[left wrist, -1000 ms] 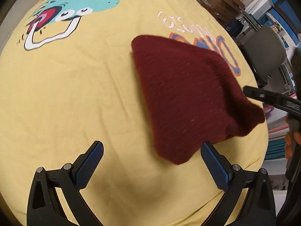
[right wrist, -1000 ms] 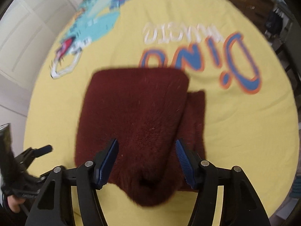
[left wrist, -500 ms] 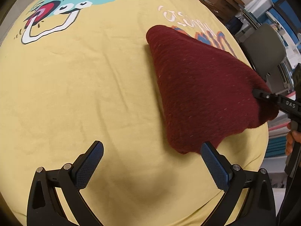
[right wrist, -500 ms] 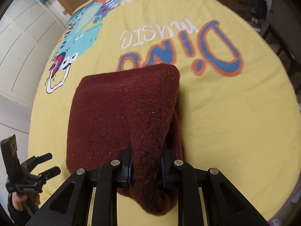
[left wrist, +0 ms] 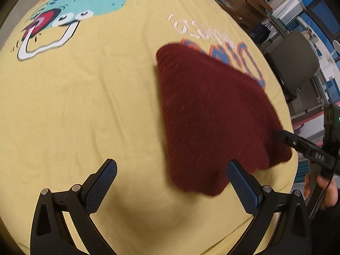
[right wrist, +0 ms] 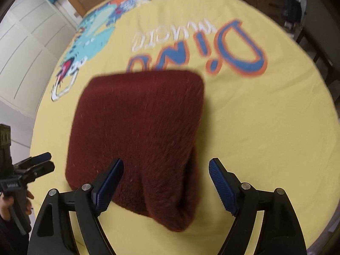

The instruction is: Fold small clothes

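A dark red knitted garment (right wrist: 138, 127) lies folded on a yellow dinosaur-print bedspread (right wrist: 265, 127). My right gripper (right wrist: 165, 182) hovers over its near edge, jaws opening, with a fold of the cloth lying between the blue pads untouched. In the left wrist view the same garment (left wrist: 210, 114) fills the right half, and the right gripper's black fingers (left wrist: 297, 142) show at its right edge. My left gripper (left wrist: 172, 189) stands open over bare bedspread (left wrist: 85, 106), its right pad beside the garment's near corner.
The bed's edge curves round at right and near. Beyond it stand a grey chair (left wrist: 295, 63), cardboard boxes (left wrist: 244, 2) and shelves. White cupboard doors (right wrist: 25, 48) line the left in the right wrist view. A hand (left wrist: 323, 193) holds the right gripper.
The right gripper closed on a fold of the garment, pulled it toward the bed's near edge, then let go and spread its jaws. The left gripper stayed open, barely shifting.
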Action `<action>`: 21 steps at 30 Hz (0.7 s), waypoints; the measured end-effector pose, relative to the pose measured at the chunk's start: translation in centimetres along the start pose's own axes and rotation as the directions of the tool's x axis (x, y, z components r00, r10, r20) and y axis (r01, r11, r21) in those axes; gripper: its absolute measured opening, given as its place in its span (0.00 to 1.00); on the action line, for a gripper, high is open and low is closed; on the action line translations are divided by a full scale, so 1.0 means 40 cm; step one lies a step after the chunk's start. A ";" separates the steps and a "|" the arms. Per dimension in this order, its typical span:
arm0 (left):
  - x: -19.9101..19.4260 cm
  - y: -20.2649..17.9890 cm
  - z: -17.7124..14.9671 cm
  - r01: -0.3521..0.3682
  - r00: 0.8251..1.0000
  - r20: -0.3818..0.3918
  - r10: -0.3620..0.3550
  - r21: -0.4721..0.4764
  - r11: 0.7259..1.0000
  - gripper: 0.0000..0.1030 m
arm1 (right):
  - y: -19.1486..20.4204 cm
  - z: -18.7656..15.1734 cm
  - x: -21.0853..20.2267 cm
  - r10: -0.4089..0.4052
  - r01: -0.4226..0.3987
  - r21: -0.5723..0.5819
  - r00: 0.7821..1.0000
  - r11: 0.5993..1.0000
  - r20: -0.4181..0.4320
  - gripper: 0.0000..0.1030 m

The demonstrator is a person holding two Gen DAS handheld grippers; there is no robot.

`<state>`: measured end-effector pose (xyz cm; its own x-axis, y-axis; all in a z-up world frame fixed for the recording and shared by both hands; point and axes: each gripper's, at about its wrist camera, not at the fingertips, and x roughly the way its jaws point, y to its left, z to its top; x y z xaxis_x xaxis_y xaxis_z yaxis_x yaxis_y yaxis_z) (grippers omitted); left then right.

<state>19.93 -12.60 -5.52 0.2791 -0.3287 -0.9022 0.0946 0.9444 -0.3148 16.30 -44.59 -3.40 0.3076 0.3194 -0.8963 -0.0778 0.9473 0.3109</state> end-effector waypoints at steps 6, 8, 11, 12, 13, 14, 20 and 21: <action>0.044 -0.089 0.099 -0.034 0.999 -0.016 0.035 0.056 0.998 0.99 | -0.019 0.036 0.012 -0.028 0.028 0.020 0.999 0.999 -0.028 0.88; 0.079 -0.112 0.124 -0.053 0.998 -0.042 0.055 0.057 0.997 0.99 | -0.009 0.047 0.039 -0.009 0.010 0.022 0.999 1.000 -0.046 0.90; 0.125 -0.131 0.133 -0.059 0.995 -0.082 0.063 0.053 0.997 0.99 | -0.001 0.053 0.067 0.007 -0.006 0.023 0.998 1.000 -0.056 0.93; 0.141 -0.134 0.132 -0.067 0.993 -0.097 0.072 0.060 0.996 0.99 | -0.001 0.052 0.072 0.008 -0.007 0.021 0.998 1.000 -0.059 0.95; 0.150 -0.133 0.129 -0.076 0.991 -0.103 0.083 0.062 0.995 0.99 | 0.002 0.052 0.079 0.010 -0.009 0.019 0.998 1.000 -0.065 0.96; 0.165 -0.132 0.130 -0.094 0.989 -0.109 0.101 0.064 0.993 0.99 | 0.003 0.052 0.087 0.013 -0.012 0.014 0.997 1.000 -0.073 0.98; 0.198 -0.040 0.088 -0.134 0.983 -0.124 0.138 0.038 0.990 0.99 | 0.005 0.046 0.118 0.009 -0.010 -0.004 0.996 1.000 -0.094 0.98; 0.199 -0.022 0.079 -0.124 0.985 -0.121 0.127 0.029 0.992 0.99 | 0.006 0.043 0.126 0.020 -0.020 -0.001 0.995 1.000 -0.100 0.98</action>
<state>25.10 -16.05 -11.48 0.1714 -0.2039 -0.9639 0.0865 0.9777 -0.1915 19.47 -42.79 -7.29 0.2095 0.3392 -0.9171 -0.0847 0.9407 0.3286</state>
